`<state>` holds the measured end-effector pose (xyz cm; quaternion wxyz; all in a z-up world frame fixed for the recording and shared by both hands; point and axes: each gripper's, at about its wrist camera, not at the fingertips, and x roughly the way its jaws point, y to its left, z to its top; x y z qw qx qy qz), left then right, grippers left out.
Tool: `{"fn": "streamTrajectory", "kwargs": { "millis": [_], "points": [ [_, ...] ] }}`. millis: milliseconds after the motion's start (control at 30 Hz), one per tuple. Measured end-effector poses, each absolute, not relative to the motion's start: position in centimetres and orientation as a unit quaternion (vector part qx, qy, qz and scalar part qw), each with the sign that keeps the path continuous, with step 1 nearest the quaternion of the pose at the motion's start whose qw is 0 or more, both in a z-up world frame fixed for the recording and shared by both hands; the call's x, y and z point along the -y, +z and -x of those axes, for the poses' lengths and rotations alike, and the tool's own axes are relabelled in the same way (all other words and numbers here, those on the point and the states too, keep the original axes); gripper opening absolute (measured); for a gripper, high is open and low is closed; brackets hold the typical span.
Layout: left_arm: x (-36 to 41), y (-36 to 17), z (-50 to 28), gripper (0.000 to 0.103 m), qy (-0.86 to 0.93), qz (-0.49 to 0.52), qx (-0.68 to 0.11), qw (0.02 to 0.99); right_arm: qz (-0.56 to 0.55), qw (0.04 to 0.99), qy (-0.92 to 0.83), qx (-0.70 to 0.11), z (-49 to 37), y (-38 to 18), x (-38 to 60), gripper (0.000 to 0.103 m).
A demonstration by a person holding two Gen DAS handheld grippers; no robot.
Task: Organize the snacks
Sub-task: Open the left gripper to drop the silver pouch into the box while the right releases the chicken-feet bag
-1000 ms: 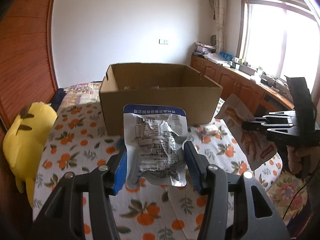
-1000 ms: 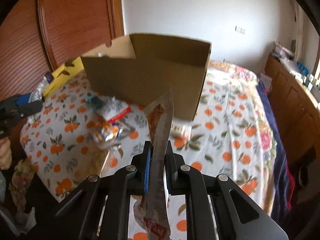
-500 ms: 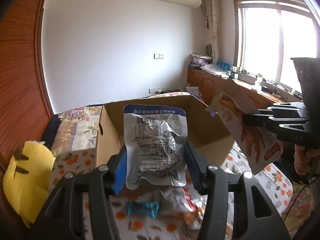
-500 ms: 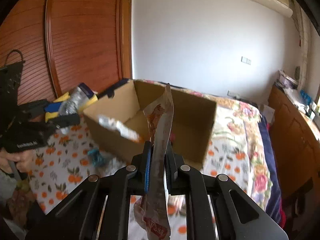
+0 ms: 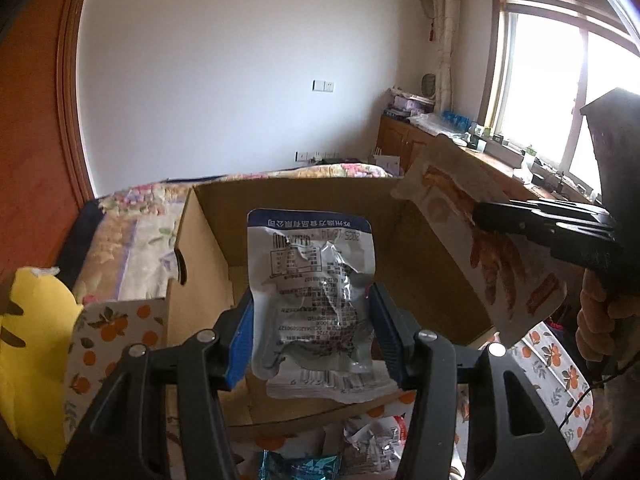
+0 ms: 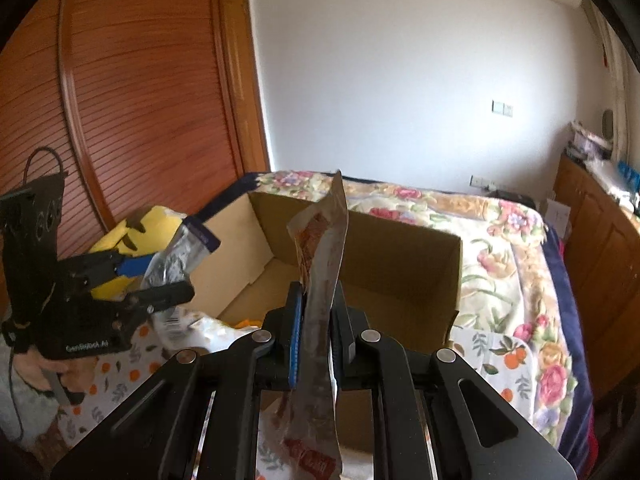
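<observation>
Open brown cardboard box [image 5: 420,248] standing on a bed with an orange-print white sheet [image 6: 496,354], a flowered quilt [image 6: 448,216] behind the box.

Left hand-held gripper [image 5: 312,334] clamped by its blue pads on the sides of a crumpled silver foil snack pouch with a dark blue top band [image 5: 310,280], held upright above the box's near edge, printed back facing the camera. Seen from the right wrist [image 6: 160,276], raised at the box's left corner.

Right hand-held gripper [image 6: 316,332] pinched tight on a flat cream snack packet printed with orange-brown strips [image 6: 322,264], edge-on and upright over the box's near wall. Seen from the left wrist [image 5: 484,216], over the box's right wall.

More loose snack packets [image 5: 372,444] on the sheet in front of the box, among them a teal wrapper [image 5: 300,466]. Yellow plush toy [image 5: 28,344] left of the box.
</observation>
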<state>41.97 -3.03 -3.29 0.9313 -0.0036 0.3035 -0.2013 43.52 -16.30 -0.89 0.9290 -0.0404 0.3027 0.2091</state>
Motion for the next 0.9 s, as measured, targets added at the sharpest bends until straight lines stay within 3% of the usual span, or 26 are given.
{"fn": "streamTrajectory", "kwargs": {
  "millis": [467,633,900],
  "points": [
    [3.8,-3.1,-40.2,0.06,-0.198,-0.018,-0.302,0.932,-0.003,0.916,0.185,-0.356,-46.5,-4.4,17.6,0.02],
    [4.0,-2.8,-38.1,0.061,-0.193,-0.03,-0.288,0.938,0.021,0.918,0.174,-0.356,-45.8,-4.8,17.1,0.042],
    [2.9,-3.2,-34.1,0.061,-0.187,-0.033,-0.266,0.945,0.048,0.924,0.177,-0.335,-42.3,-3.7,16.6,0.045]
  ]
}}
